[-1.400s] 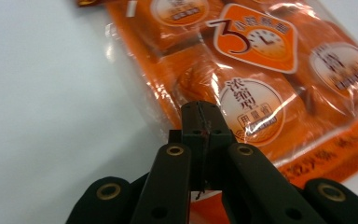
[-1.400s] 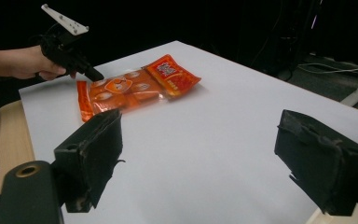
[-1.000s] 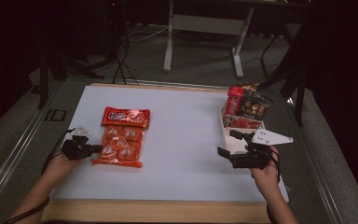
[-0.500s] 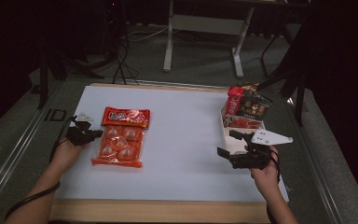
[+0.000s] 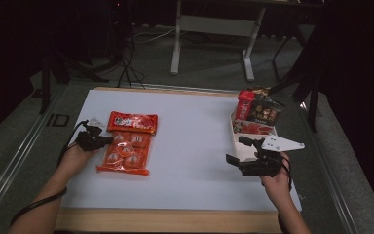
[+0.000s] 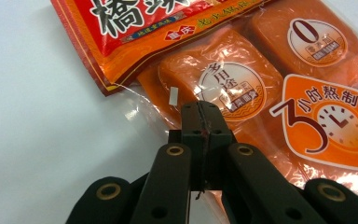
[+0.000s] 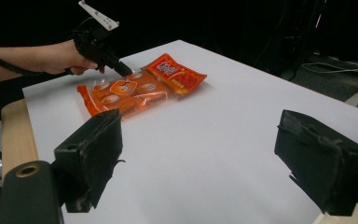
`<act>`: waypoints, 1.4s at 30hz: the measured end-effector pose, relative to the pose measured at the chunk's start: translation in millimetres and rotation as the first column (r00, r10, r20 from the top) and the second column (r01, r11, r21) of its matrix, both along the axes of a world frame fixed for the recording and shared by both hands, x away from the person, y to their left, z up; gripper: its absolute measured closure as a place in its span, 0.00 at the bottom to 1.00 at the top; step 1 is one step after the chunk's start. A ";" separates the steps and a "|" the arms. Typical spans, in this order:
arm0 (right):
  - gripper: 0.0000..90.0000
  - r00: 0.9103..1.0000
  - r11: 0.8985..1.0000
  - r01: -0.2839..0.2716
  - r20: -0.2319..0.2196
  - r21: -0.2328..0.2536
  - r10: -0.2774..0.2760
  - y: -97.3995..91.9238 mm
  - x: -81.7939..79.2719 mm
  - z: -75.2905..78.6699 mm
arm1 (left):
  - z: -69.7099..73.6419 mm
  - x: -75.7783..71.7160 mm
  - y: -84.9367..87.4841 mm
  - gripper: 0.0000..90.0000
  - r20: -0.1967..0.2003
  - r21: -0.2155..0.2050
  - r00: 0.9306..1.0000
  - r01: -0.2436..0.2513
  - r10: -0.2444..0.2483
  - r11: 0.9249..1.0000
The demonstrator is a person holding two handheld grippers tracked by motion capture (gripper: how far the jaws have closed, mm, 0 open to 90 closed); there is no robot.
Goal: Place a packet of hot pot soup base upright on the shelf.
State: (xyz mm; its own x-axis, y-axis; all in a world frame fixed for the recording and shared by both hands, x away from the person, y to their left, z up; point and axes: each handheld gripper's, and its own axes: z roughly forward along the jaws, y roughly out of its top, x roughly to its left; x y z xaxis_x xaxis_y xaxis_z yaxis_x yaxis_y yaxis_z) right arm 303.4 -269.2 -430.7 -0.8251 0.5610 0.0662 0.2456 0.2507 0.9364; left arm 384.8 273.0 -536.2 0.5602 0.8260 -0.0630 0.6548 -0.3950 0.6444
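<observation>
A clear pack of orange blocks (image 5: 125, 155) lies on the white table top (image 5: 195, 131) at the left. A red packet (image 5: 132, 123) overlaps its far end. My left gripper (image 5: 110, 140) is shut, its tips over the pack's left edge near the red packet. In the left gripper view the shut left gripper (image 6: 200, 116) sits over the pack's film (image 6: 242, 88), and I cannot tell whether it pinches any film. My right gripper (image 5: 237, 150) is at the right, open with nothing between its fingers. The right gripper view shows the right gripper (image 7: 205, 154) wide apart, with the left gripper (image 7: 125, 71) at the pack (image 7: 121, 91).
A white tray (image 5: 237, 146) holding red and dark snack packets (image 5: 259, 113) stands at the right edge, just beyond my right gripper. The table's wooden front edge (image 5: 165, 220) runs along the bottom. A metal frame's legs (image 5: 177, 44) stand on the floor behind.
My left hand has moved away from the person along the pack's left side, toward the red packet. The right gripper has stayed where it was.
</observation>
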 end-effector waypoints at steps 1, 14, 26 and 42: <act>0.16 1.000 1.000 -0.001 0.000 0.001 0.001 0.1 0.0 0.0 | -0.2 0.4 -1.5 1.00 -0.001 -0.002 1.000 0.008 -0.008 1.000; 0.16 1.000 1.000 -0.001 0.004 0.003 0.001 -1.4 -0.4 -0.1 | 0.1 2.1 -39.1 1.00 -0.005 -0.016 0.995 0.095 -0.095 0.995; 0.16 1.000 1.000 0.002 0.005 0.003 -0.002 -2.5 -1.1 -0.1 | 0.6 -0.7 -70.7 1.00 -0.005 -0.018 0.986 0.169 -0.169 0.986; 0.16 1.000 1.000 0.001 0.006 0.007 -0.001 -2.8 -1.3 0.6 | 2.6 -9.6 -92.7 1.00 -0.011 -0.024 0.967 0.256 -0.256 0.966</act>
State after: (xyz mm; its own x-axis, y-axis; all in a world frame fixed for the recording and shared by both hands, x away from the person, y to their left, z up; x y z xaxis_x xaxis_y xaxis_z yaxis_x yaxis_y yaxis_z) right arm 302.1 -272.0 -430.1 -0.8251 0.5611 0.0651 0.2401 0.2440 0.9396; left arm 375.3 180.4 -533.6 0.7515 0.6537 -0.0890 0.5428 -0.5359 0.6467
